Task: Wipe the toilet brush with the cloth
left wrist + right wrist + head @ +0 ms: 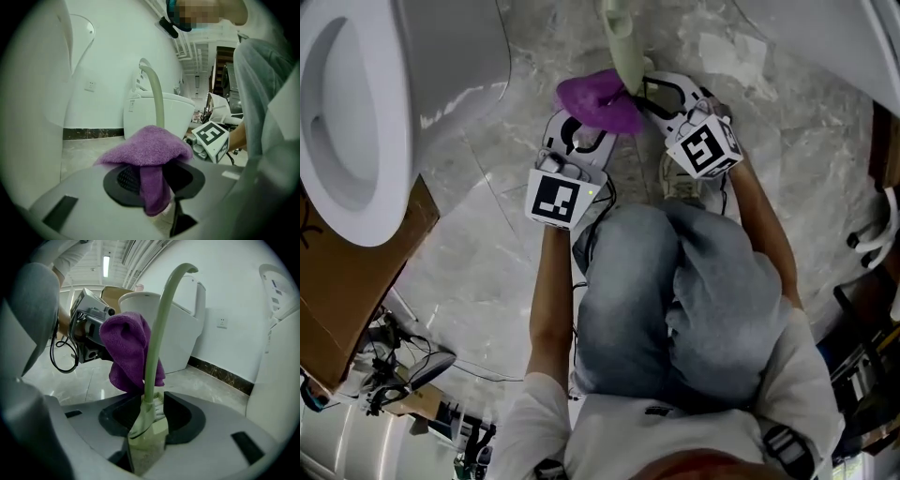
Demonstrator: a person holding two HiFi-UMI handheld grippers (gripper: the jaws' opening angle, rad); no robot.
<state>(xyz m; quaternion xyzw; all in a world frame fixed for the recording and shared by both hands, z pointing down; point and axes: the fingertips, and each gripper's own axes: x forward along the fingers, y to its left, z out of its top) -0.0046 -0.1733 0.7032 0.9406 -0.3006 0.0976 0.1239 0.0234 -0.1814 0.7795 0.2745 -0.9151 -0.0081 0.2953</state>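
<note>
Right gripper view: right gripper (151, 417) wide around pale-green plastic toilet brush (155, 341); re-clamp, then wipe with purple terry cloth (149, 146) clamped in left gripper (154, 182).

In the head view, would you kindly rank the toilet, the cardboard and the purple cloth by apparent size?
Largest to smallest:
1. toilet
2. cardboard
3. purple cloth
The frame cuts off the toilet and cardboard.

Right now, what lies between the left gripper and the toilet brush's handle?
The purple cloth, pinched in the left gripper's fingers, bunches up beside the toilet brush's handle; the head view and right gripper view show it.
</note>
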